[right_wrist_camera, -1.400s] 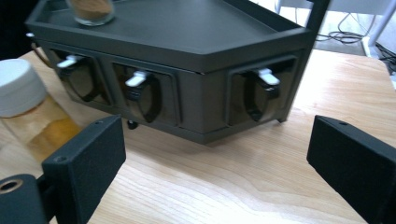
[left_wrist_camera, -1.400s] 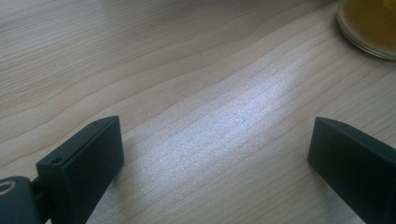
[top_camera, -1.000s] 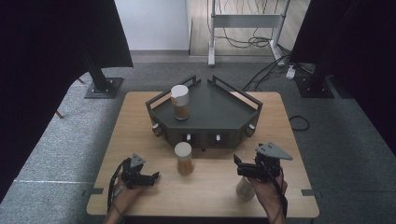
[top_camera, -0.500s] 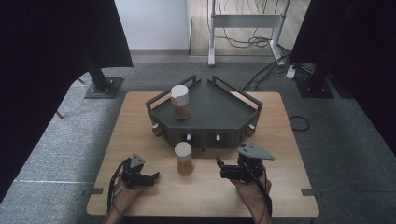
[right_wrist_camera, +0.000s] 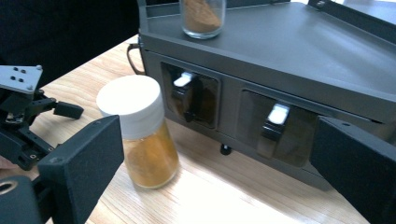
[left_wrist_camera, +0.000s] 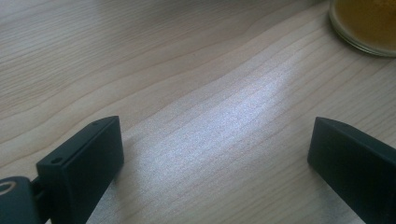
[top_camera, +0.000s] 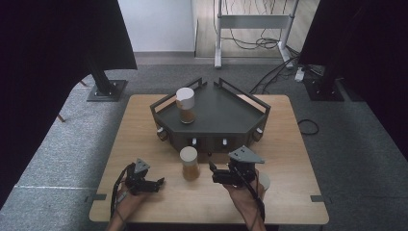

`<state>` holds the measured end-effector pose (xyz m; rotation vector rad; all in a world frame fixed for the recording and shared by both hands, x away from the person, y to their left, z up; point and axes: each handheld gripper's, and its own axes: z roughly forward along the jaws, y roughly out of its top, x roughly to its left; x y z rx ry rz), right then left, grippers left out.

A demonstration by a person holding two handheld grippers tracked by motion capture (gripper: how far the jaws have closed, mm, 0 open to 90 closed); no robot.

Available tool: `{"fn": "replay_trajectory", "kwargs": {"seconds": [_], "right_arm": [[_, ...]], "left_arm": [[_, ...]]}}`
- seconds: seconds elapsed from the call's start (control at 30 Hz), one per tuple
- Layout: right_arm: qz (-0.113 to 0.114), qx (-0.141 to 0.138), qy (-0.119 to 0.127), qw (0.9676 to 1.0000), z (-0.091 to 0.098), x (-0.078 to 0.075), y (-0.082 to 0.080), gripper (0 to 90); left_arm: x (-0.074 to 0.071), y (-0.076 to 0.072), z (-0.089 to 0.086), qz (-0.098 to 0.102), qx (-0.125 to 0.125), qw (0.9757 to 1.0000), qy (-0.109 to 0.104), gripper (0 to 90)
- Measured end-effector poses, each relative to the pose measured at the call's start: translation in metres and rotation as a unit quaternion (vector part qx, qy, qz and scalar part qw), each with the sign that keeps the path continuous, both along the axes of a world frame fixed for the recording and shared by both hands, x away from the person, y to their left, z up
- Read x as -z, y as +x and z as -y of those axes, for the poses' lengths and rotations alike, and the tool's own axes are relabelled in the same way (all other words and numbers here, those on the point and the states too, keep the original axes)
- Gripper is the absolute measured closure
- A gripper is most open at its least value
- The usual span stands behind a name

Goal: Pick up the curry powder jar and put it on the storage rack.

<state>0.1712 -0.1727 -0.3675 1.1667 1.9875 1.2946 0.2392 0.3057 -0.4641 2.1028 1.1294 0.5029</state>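
Standing upright on the surface, just in front of the dark tray, the white-capped jar lies left of the right tongs, between both tongs. Right tongs are nearer, spread with nothing between them, having just narrowed slightly. Left tongs are spread too, empty.

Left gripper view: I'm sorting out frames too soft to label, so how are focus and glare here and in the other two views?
Left gripper view: a pale sheen runs across the wooden table; the jar is cut off at the corner. Right gripper view: the white-capped jar is fairly sharp. High view: even light, dark curtains at the sides.
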Motion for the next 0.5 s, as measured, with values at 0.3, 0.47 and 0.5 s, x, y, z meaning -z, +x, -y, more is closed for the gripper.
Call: {"fn": "replay_trajectory", "kwargs": {"seconds": [0.3,0.47,0.5], "right_arm": [[-0.001,-0.018,0.001,0.9998,-0.016,0.006,0.006,3.8],[-0.008,-0.025,0.003,0.9997,-0.025,0.012,0.012,4.2],[-0.009,-0.027,0.003,0.9996,-0.027,0.014,0.013,4.3]], "left_arm": [[0.000,0.000,0.000,0.000,0.002,1.0000,0.000,3.4],[0.000,0.000,0.000,0.000,0.002,1.0000,0.000,3.4],[0.000,0.000,0.000,0.000,0.002,1.0000,0.000,3.3]]}}
